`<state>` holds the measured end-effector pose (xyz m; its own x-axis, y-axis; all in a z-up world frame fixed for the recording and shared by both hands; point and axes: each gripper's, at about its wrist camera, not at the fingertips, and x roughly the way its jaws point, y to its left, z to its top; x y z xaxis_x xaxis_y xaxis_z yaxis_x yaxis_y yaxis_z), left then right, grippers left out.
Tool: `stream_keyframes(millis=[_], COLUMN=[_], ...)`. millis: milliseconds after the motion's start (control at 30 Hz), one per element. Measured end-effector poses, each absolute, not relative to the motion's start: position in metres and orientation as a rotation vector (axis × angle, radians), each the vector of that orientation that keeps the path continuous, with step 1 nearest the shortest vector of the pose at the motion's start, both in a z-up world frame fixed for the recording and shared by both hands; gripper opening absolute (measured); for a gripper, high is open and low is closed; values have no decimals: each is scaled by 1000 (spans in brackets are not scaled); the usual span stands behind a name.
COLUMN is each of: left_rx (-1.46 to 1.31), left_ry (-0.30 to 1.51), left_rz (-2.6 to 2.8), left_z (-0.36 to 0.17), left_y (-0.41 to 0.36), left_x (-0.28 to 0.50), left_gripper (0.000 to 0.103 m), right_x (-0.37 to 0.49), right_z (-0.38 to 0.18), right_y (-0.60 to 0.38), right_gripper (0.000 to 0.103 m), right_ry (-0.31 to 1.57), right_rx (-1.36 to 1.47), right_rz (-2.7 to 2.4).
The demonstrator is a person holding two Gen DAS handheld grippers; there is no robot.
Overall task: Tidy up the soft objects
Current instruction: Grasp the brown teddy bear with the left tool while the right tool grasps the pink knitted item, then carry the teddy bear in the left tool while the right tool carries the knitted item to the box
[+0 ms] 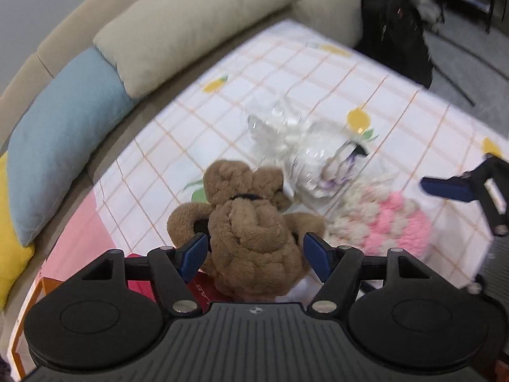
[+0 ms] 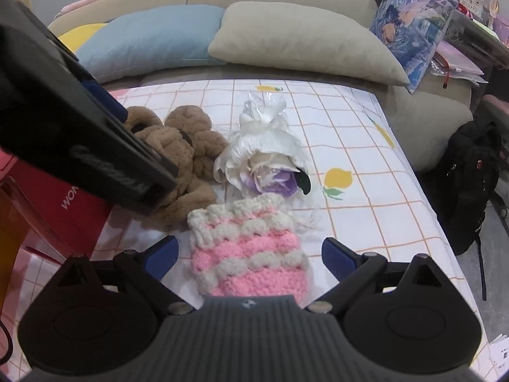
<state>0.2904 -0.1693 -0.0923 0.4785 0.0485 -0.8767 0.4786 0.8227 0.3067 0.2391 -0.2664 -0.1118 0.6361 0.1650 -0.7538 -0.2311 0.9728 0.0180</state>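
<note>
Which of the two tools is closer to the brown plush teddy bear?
Left. The left tool straddles the brown plush teddy bear, jaws open; the right tool sits beside it, over the pink-and-white crocheted pouch.

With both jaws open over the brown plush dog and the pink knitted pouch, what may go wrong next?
The left gripper straddles the plush dog; its soft bulk may slip out of a shallow grip. The knitted pouch under the right gripper touches the wrapped flower bouquet, so lifting may drag its fringe. The grippers work close together and may collide.

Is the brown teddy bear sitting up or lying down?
Lying down. The fluffy brown teddy bear sprawls flat on the checked tablecloth, limbs spread out.
</note>
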Motion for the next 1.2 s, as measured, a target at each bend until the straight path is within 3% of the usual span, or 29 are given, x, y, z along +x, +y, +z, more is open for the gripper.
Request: stream_keyframes(millis=[233,400,467,533,600,667,700,933,1200], left_rx=[619,665,694,724,716,721,719,620,471], left_ry=[1130,1133,1120,1094,1090,1072,1055,981,947], left_rz=[-243,-211,-201,-207,-206,-213,-219,-247,-302], left_z=[-113,-120,-123,-125,-127,-127,-126,-94,-63], left_y=[-174,-180,-183,-185,-183,-182,-181,-171,-161], left_x=[306,309,308,304,302,298,296,274,230], left_gripper=[83,84,79,57,54,47,45,42,42], right_x=[240,246,247,245,244,242,241,237,223], right_z=[-118,-122,-122,-120,-120,-118,-117,-111,-99], right_y=[-268,-277,-279,-279,-279,-278,-278,-282,-304], right_gripper=[95,78,73,67,60,44,44,25,23], right_ry=[872,911,914,907,905,894,892,901,973], right_rx=[-69,-4,16,6,7,-6,-17,-22,101], right_rz=[225,219,224,229,238,240,241,233,203])
